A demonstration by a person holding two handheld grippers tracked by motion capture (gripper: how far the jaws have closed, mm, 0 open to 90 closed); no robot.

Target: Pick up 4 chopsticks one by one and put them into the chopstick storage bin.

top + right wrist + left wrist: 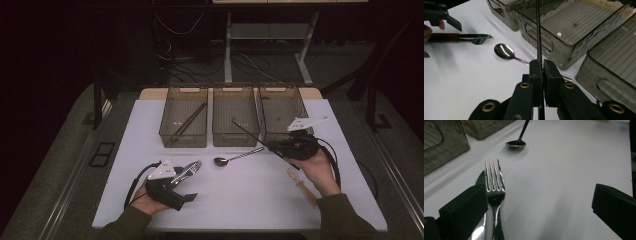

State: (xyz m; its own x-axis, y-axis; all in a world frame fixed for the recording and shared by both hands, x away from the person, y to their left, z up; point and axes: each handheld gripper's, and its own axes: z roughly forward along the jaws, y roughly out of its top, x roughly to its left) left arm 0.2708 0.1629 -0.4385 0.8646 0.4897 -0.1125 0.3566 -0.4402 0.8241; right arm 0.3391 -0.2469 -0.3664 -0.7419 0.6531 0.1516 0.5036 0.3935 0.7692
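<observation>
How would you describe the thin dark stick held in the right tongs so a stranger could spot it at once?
Start at the white table with three smoky bins along its far edge. Near the middle bin, the right tongs are shut on a black chopstick that slants up toward that bin. Unlike the shiny spoon beside it, it is matt, thin and straight.

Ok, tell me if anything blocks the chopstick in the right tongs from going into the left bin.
Nothing visible blocks it. The right tongs grip the black chopstick, raised over the middle bin. The left bin is open-topped, holding only a similar stick lying diagonally.
</observation>
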